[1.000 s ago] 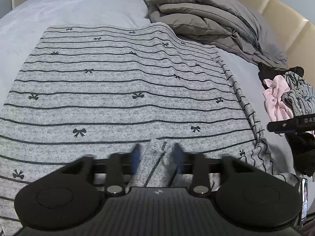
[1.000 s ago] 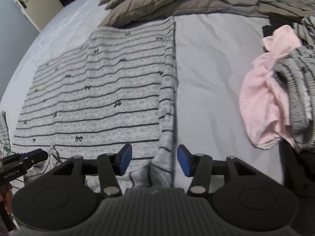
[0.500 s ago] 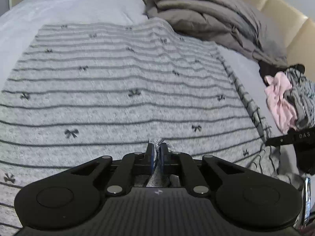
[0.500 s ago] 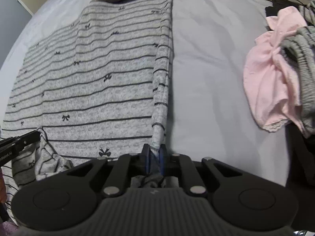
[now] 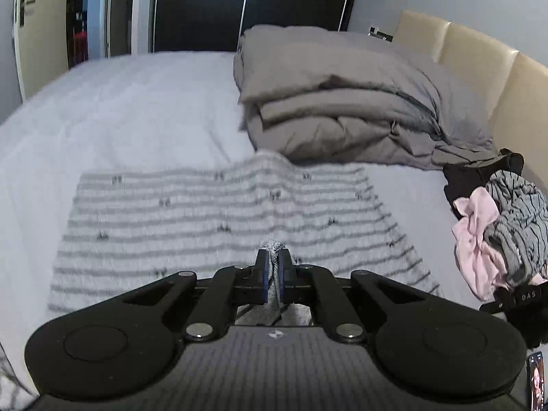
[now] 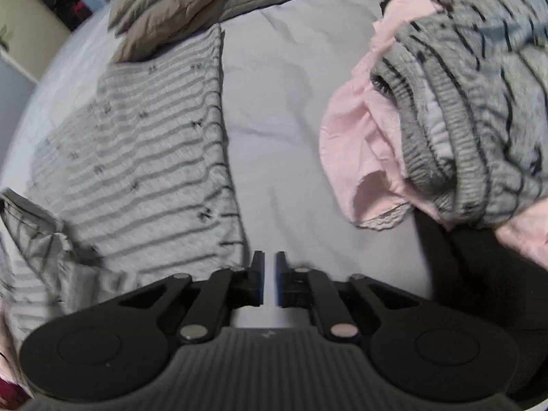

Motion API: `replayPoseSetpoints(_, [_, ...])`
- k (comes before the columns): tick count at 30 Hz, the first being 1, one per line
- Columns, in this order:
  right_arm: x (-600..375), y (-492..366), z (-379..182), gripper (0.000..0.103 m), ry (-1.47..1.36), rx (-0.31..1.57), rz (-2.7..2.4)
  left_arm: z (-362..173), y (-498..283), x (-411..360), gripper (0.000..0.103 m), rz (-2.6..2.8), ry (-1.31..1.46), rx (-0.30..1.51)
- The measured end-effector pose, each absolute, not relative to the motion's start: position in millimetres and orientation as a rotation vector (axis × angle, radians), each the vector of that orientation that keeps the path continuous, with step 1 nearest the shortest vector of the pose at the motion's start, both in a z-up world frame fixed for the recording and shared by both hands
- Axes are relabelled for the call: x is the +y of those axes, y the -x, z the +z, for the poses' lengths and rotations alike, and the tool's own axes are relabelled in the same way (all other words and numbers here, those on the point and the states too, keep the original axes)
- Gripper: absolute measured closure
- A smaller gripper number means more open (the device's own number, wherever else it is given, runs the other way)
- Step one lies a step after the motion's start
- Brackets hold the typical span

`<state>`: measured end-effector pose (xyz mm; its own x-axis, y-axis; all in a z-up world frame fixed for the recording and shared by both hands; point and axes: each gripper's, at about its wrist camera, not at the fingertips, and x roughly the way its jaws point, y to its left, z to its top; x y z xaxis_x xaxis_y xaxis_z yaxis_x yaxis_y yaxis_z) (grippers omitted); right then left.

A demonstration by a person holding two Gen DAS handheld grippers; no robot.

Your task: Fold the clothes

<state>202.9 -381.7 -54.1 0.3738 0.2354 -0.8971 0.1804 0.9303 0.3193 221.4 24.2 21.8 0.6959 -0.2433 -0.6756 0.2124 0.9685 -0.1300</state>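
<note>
Our left tongs (image 5: 273, 267) are clamped tight on a pinch of the grey striped top (image 5: 212, 226), the fabric standing up between the pads and lifted off the bed (image 5: 137, 109). Our right tongs (image 6: 270, 274) have just been closing, yet only a narrow slit is left and through it we see bare sheet. They hold nothing, and the top's edge lies just beside the left pad.

The top lies spread flat, its far edge touching the front of the folded duvet (image 5: 342, 113). To the duvet's right, and nearer us, sits a heap of unfolded clothes (image 5: 496, 233).

We judge this to be the start of a fold towards the duvet, gripped on one side only. Next we need the right tongs to open, catch the near corner, and then carry both corners level to meet the edge at the duvet.
</note>
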Motion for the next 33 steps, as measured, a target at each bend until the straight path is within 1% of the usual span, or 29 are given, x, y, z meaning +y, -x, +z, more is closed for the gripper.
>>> replayPoseSetpoints(1, [-380, -204, -53, 0.085, -0.419, 1.199, 0.05, 27, -222, 23, 0.1, -0.252, 0.039, 0.75])
replayPoseSetpoints(2, [-375, -205, -52, 0.075, -0.421, 1.195, 0.06, 32, -221, 21, 0.1, -0.256, 0.041, 0.743])
replayPoseSetpoints(3, [-369, -207, -50, 0.053, -0.413, 1.186, 0.064, 36, -220, 20, 0.1, -0.263, 0.043, 0.735])
replayPoseSetpoints(4, [-362, -209, -48, 0.05, -0.395, 1.183, 0.067, 39, -218, 20, 0.1, -0.268, 0.043, 0.726])
replayPoseSetpoints(5, [-355, -211, -47, 0.05, -0.377, 1.182, 0.069, 42, -216, 19, 0.1, -0.272, 0.043, 0.721])
replayPoseSetpoints(10, [-334, -221, -70, 0.063, -0.346, 1.292, 0.054, 55, -213, 18, 0.1, -0.286, 0.057, 0.693])
replayPoseSetpoints(11, [-332, -221, -77, 0.069, -0.346, 1.318, 0.051, 58, -213, 18, 0.1, -0.287, 0.057, 0.687])
replayPoseSetpoints(12, [-333, -221, -83, 0.088, -0.357, 1.333, 0.052, 63, -214, 19, 0.1, -0.29, 0.06, 0.679])
replayPoseSetpoints(14, [-340, -218, -85, 0.093, -0.399, 1.333, 0.056, 71, -217, 21, 0.1, -0.292, 0.062, 0.663])
replayPoseSetpoints(17, [-353, -214, -78, 0.095, -0.432, 1.306, 0.047, 84, -222, 21, 0.1, -0.287, 0.047, 0.638])
replayPoseSetpoints(20, [-370, -210, -68, 0.099, -0.47, 1.275, 0.027, 93, -234, 18, 0.1, -0.274, 0.021, 0.62])
replayPoseSetpoints(21, [-376, -208, -65, 0.102, -0.471, 1.267, 0.018, 96, -238, 16, 0.1, -0.27, 0.013, 0.614])
replayPoseSetpoints(26, [-396, -201, -52, 0.102, -0.434, 1.186, 0.014, 103, -267, -3, 0.1, -0.286, -0.015, 0.602])
replayPoseSetpoints(27, [-396, -201, -48, 0.096, -0.438, 1.157, 0.048, 105, -268, -7, 0.1, -0.297, -0.018, 0.598])
replayPoseSetpoints(29, [-393, -203, -43, 0.093, -0.47, 1.122, 0.128, 110, -268, -16, 0.1, -0.32, -0.025, 0.589])
replayPoseSetpoints(30, [-391, -206, -42, 0.087, -0.49, 1.116, 0.154, 111, -266, -20, 0.1, -0.332, -0.028, 0.587])
replayPoseSetpoints(31, [-389, -209, -43, 0.064, -0.507, 1.116, 0.159, 113, -264, -23, 0.1, -0.345, -0.032, 0.585])
replayPoseSetpoints(32, [-385, -212, -45, 0.052, -0.516, 1.128, 0.151, 115, -261, -26, 0.1, -0.358, -0.035, 0.584])
replayPoseSetpoints(33, [-380, -215, -47, 0.047, -0.514, 1.143, 0.141, 118, -259, -29, 0.1, -0.368, -0.039, 0.58])
